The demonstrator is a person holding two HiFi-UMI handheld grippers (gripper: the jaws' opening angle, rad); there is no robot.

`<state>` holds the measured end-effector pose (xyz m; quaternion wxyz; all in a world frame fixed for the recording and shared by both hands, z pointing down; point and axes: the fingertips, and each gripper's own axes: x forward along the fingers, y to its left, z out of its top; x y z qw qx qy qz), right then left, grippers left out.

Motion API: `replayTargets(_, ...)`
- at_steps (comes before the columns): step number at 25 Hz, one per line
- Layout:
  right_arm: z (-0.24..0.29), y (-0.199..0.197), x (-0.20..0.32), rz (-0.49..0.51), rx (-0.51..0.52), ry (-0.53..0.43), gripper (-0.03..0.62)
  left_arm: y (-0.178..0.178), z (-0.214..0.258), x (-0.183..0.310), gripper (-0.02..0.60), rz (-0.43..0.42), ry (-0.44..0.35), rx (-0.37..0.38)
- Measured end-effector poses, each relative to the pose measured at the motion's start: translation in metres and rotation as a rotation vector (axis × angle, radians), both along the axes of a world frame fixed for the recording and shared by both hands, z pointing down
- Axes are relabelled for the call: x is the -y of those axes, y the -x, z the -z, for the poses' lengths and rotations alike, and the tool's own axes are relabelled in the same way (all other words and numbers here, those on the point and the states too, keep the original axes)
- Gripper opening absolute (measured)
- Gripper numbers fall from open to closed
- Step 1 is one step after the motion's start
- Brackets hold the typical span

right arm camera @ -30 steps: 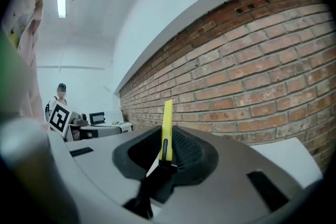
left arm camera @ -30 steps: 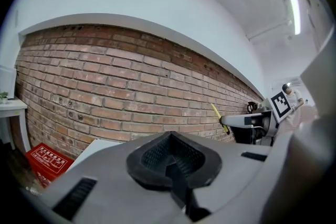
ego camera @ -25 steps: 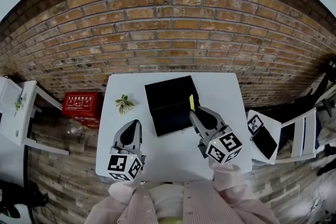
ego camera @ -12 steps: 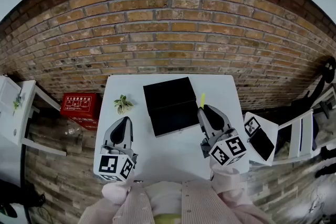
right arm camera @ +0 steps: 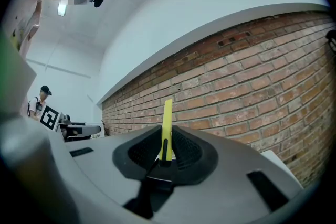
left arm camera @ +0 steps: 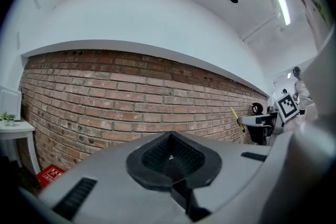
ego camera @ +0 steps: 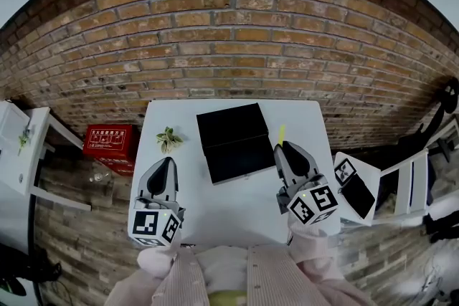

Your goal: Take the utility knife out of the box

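Yellow utility knife (ego camera: 281,133) held outside black box (ego camera: 231,140)
It is gripped by the right claw (ego camera: 286,148) above the white surface (ego camera: 229,208), beside the box; the left claw (ego camera: 165,165) is seen closed, empty.

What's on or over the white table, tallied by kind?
Black box: 1
Yellow knife: 1, gripped in the right tool
Leafy sprig: 1
Tools: 2, counting the left tool, which has nothing in it
Total: 5
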<state>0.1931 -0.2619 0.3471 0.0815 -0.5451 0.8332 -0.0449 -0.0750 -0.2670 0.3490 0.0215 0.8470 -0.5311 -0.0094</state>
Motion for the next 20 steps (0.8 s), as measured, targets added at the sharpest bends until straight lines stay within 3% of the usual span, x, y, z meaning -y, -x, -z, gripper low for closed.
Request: replayTargets(20, -0.008, 0.005, -0.007, -0.003, -0.046, 0.006, 0.063, -0.003, -0.013, -0.004, -0.008, -0.017, 0.033, 0.004)
